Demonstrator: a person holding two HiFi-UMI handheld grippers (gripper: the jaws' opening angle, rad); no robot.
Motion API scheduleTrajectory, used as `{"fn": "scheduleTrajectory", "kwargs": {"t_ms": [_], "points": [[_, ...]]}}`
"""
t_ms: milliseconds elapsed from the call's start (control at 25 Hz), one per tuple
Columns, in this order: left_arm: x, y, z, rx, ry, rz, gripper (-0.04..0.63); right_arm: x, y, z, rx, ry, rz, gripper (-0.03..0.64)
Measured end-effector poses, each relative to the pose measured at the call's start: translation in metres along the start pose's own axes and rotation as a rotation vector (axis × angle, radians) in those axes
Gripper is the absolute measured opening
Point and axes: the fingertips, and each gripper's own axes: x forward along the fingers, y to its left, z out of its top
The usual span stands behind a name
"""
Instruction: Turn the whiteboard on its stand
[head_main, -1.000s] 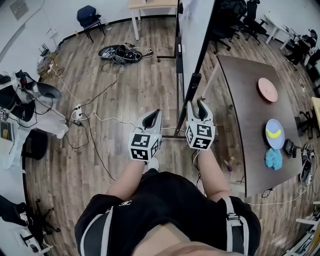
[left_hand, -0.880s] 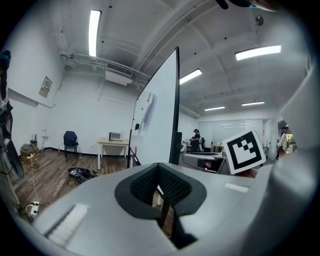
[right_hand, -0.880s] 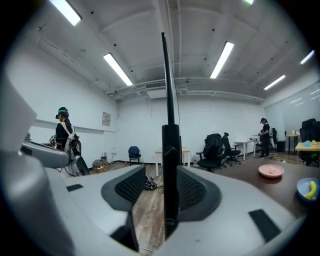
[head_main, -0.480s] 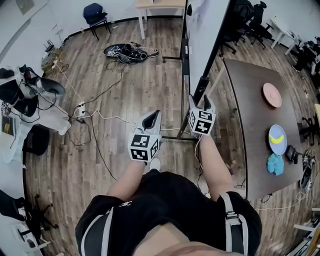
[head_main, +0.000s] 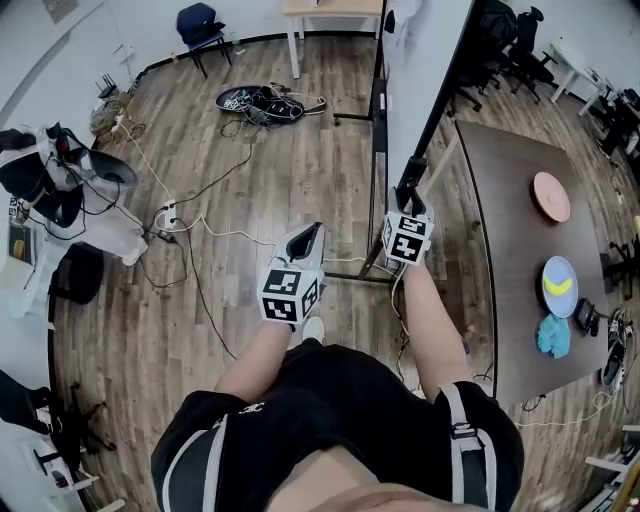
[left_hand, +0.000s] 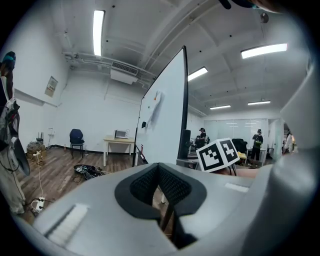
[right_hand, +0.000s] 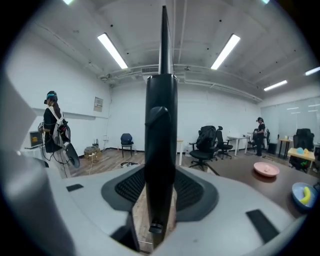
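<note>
Now in hand: taking hold of the board's near edge; the turn itself does not look begun.
Right claw: the right gripper has the board's black side rail between its jaws. They have just been closing, and the ribbed pads appear to pinch the rail from both sides.
Left claw: the left gripper is pressed together on nothing. It hangs to the left of the board, apart from it.
Board's place: the tall white whiteboard in a black frame stands straight ahead, edge-on to the person, running from near to far. Open wooden floor lies to its left, and the dark brown curved table is just beside it on the right.
Board's look: a plain white face, thin and upright, on a black metal stand whose bars rest on the floor. Its pivot cannot be made out.
Next move: probably a firm grip, then bringing the held edge round steadily. The table on the right leaves little room.
</note>
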Motion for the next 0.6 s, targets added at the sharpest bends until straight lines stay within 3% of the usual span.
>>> {"fn": "scheduleTrajectory", "kwargs": {"t_ms": [600], "points": [[-0.016,-0.021,0.0,-0.002,-0.015,0.023,0.008,-0.013,-0.002,-0.006,-0.028,0.026,0.013,0.176]]}}
